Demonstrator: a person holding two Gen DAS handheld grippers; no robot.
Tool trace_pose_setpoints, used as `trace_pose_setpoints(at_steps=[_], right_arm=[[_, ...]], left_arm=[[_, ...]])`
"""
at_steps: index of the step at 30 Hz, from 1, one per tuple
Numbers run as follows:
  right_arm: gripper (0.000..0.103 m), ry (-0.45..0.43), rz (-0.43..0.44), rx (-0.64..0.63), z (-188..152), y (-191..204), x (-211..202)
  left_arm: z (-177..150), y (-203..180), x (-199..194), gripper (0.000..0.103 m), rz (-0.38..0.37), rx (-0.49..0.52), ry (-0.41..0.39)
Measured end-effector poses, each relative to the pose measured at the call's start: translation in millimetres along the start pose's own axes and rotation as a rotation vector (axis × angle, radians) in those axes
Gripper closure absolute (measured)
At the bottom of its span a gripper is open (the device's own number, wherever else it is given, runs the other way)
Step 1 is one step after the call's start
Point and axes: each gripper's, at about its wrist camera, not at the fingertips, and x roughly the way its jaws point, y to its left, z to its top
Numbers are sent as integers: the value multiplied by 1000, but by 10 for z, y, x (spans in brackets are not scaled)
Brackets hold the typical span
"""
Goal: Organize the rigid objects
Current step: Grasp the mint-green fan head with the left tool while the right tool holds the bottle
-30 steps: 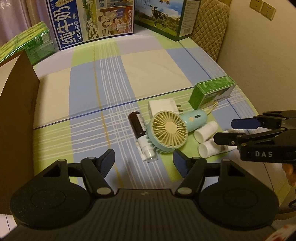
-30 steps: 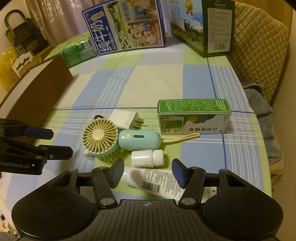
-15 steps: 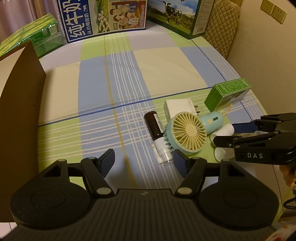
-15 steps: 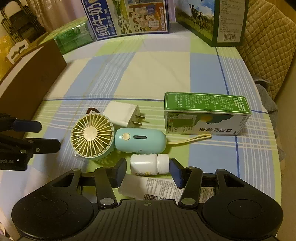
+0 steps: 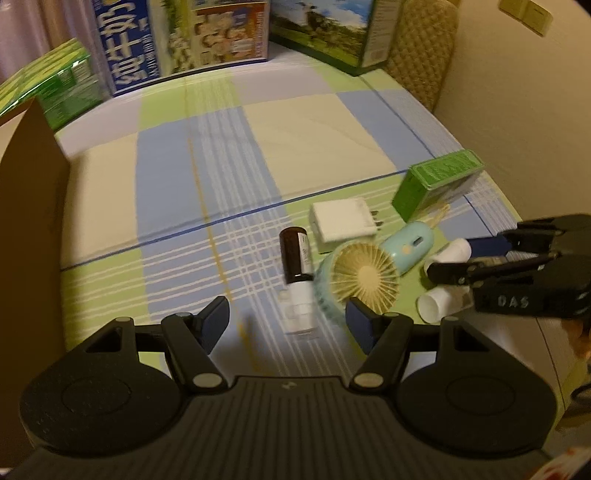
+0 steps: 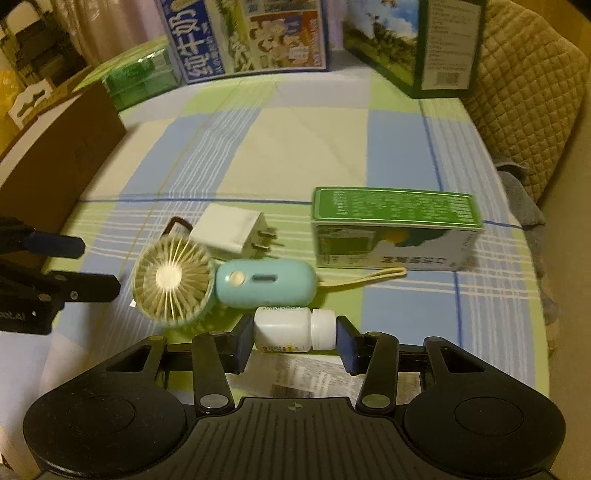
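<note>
Two grippers are seen over a table (image 6: 306,147) covered with a checked cloth. The right gripper (image 6: 293,338) is closing around a small white bottle (image 6: 291,329) that lies on its side, with its bottom at one pad and its cap at the other; whether the pads already press it cannot be told. A white tube (image 6: 306,376) with printed label is lying under this gripper. Just behind the bottle a mint hand fan (image 6: 221,282) is crowded against it, with a white charger (image 6: 231,232) and a green box (image 6: 395,227) further back. The left gripper (image 5: 286,321) is held wide open and nothing is held in it. Only in the left wrist view a brown bottle (image 5: 295,266) with a white pump is shown clearly, beside the fan; in the right view it is almost hidden behind the fan. A brown carton (image 5: 26,229) stands at the left, and milk cartons (image 6: 247,33) at the far edge.
</note>
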Motion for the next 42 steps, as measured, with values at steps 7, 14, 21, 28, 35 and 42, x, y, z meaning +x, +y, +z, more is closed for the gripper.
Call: trace_pose_setpoints(at_steps=[7,14,21,28,35,42], right_arm=[[60,-31,-26,90,-61,-272,-251],[60,-38,-68,161,-185,-505,-413],[60,-32,-81,212,-302,-617,-489],[59,-24,-87,231,-368,-636,-506],[60,-12,-81,230,-403,-613,-489],[60,-10,-81,222,-411,-594,-505]], left_arm=[[40,-253,60,33,-65,192,-24],[68,-451,254,33,-106,370,-30],[86,-581,518,34,-115,475,-10],[22,-617,565,43,-108,484,-6],[-102,-647,468,43,-106,414,7],[-101,-672,558,43,-94,408,31]])
